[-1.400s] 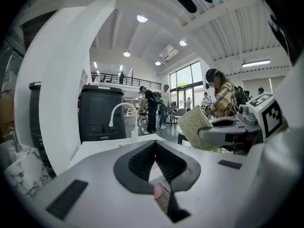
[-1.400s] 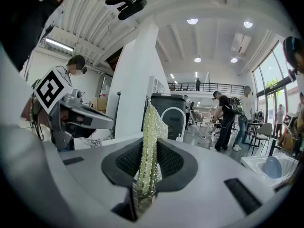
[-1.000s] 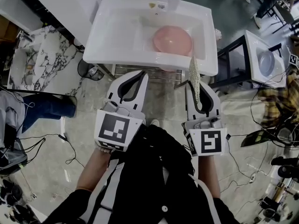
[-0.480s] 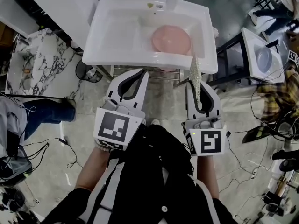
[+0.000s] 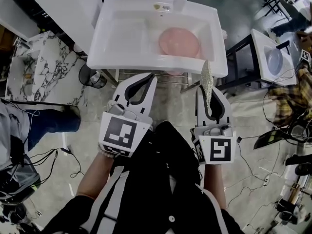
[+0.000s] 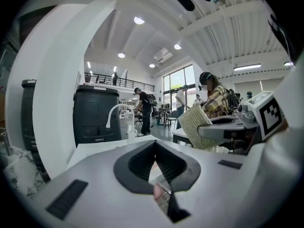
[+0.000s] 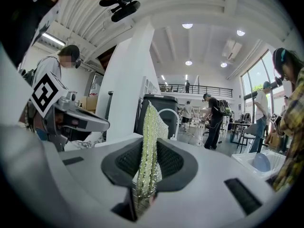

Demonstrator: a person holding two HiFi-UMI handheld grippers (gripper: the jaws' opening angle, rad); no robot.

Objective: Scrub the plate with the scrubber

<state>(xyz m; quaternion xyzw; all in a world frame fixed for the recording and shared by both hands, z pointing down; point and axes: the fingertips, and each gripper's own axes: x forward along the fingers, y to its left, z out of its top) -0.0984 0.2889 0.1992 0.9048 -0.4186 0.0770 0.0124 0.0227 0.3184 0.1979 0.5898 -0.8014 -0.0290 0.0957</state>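
moved: the tip of the scrubber (image 5: 207, 82) sits slightly further right against the front rim of the white sink (image 5: 122, 57) than a second ago; both grippers are otherwise in much the same spot.
right gripper (image 5: 208, 89): jaws clamped on the scrubber's lower part; the mesh pad stands on edge between them and sticks out past the tips.
left gripper (image 5: 147, 77): jaws fully together with nothing in them; it is beside the right one, both just short of the sink.
pink plate (image 5: 179, 41): lies in the right half of the basin, apart from the scrubber and both grippers.
in the way: the sink's front rim lies between the grippers and the plate; a wire rack (image 5: 161, 75) runs under that rim, just ahead of the left gripper's tips.
around: a faucet (image 5: 182, 0) at the sink's back edge; a marbled slab (image 5: 34, 67) to the left; a second sink (image 5: 261, 47) on a black stand to the right, with a pale blue dish (image 5: 276, 63) in it; a person's jeans leg (image 5: 48, 123) at the left.
head view only: the basin's inside.
gripper views only: a dark bin (image 6: 96, 115) behind the sink, ceiling lights, a railed gallery, tall windows and people standing at tables. each view catches the other gripper from the side. the left view shows the scrubber's broad face, the right view only its edge.
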